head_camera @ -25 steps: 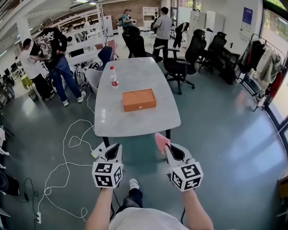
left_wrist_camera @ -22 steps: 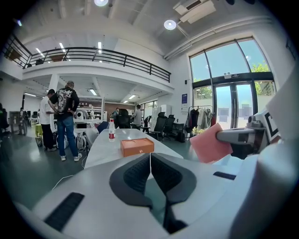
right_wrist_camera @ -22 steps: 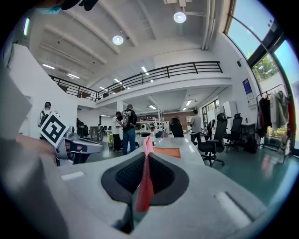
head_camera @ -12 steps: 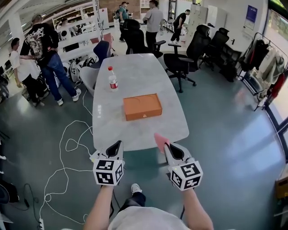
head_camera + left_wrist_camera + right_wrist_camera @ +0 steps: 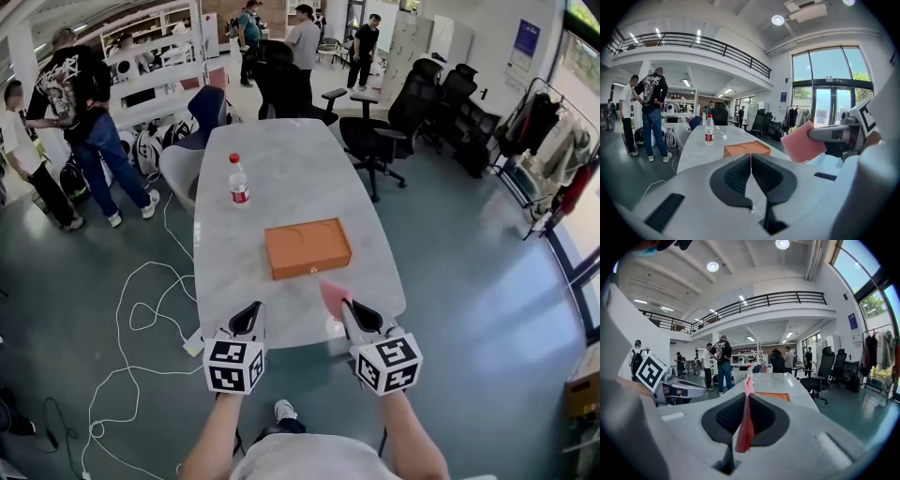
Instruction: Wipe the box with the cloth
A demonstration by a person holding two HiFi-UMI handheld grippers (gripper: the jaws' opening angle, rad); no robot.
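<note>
An orange flat box (image 5: 307,247) lies on the near half of the long grey table (image 5: 281,178); it also shows ahead in the left gripper view (image 5: 746,149) and in the right gripper view (image 5: 773,396). My right gripper (image 5: 347,308) hovers at the table's near edge, shut on a pink cloth (image 5: 333,294) that sticks up from its jaws (image 5: 746,418). The cloth (image 5: 802,143) and right gripper also appear at the right of the left gripper view. My left gripper (image 5: 248,322) is shut with nothing in it, just short of the near edge, left of the box.
A water bottle (image 5: 238,181) with a red cap stands on the table beyond the box. Office chairs (image 5: 384,127) flank the far right and far end. People (image 5: 80,112) stand at the left and back. White cables (image 5: 141,309) trail over the floor on the left.
The table and box have come closer in the head view: both grippers now reach its near edge. The right gripper still holds the cloth.
</note>
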